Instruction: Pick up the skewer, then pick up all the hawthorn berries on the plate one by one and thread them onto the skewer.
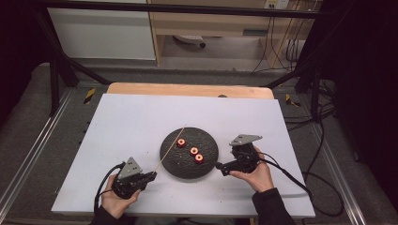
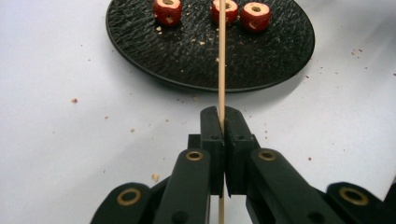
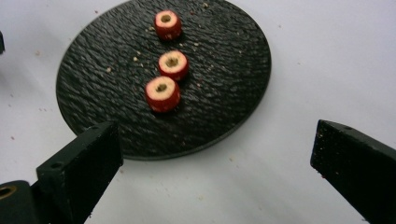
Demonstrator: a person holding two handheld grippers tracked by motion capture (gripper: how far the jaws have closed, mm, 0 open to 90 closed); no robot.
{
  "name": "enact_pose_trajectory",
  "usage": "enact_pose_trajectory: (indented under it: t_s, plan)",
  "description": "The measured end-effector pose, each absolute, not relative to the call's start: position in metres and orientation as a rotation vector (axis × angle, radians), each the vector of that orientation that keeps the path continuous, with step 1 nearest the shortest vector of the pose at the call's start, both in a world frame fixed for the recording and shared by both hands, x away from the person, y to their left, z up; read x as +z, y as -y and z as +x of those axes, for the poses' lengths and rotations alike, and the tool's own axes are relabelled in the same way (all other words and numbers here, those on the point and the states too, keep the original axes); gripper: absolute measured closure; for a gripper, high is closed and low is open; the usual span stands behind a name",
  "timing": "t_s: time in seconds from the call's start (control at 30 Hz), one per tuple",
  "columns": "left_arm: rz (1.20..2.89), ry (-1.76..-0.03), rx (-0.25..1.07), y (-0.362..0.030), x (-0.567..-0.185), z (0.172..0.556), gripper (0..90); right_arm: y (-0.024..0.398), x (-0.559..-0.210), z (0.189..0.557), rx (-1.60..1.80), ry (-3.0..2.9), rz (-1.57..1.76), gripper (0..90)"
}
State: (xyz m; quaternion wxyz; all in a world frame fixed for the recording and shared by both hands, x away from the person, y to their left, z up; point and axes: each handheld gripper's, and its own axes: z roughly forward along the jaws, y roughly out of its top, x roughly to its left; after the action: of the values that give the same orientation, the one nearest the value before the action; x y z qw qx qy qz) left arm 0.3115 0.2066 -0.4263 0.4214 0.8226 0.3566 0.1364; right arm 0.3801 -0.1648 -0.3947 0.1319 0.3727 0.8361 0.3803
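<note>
A white table carries a round black plate at its near centre, set between 2 hand-held grippers. On the plate lie 3 cored red fruit pieces, each with a hole through its middle, strung out in a loose line and apart from one another; crumbs dot the plate and the surface around it. The left gripper, at the near left just off the plate's rim, has its jaws pressed together on a thin wooden skewer, which slants away over the plate's left side toward its far edge. The right gripper, at the plate's near right edge, has its jaws spread wide with nothing between them, aimed toward the nearest fruit piece.

By the look of it, threading has not begun: the skewer is bare and all 3 pieces sit on the plate. What remains is to pick up each piece and slide it onto the stick.
</note>
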Motion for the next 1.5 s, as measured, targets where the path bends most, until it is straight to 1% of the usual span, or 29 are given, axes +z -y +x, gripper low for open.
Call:
enact_pose_trajectory:
  t_s: [0.5,0.77,0.93,1.13,1.4,1.5]
  plan:
    - [2.061,-0.859,0.313,-0.21,-0.429,0.306,87.8,0.125,-0.383,0.398,1.094,-2.472,1.129,4.4]
    - [2.064,-0.867,0.301,-0.211,-0.433,0.306,87.7,0.105,-0.389,0.408,1.12,-2.494,1.155,5.9]
    - [2.066,-0.872,0.3,-0.211,-0.433,0.307,87.7,0.094,-0.395,0.411,1.114,-2.541,1.172,13.3]
    - [2.068,-0.878,0.3,-0.212,-0.433,0.307,87.7,0.081,-0.393,0.416,0.992,-2.643,1.14,28.7]
    - [2.07,-0.893,0.291,-0.214,-0.434,0.309,87.7,0.078,-0.402,0.428,0.846,-2.718,1.19,42.6]
    - [2.072,-0.896,0.29,-0.214,-0.434,0.31,87.7,0.078,-0.404,0.431,0.81,-2.739,1.2,46.2]
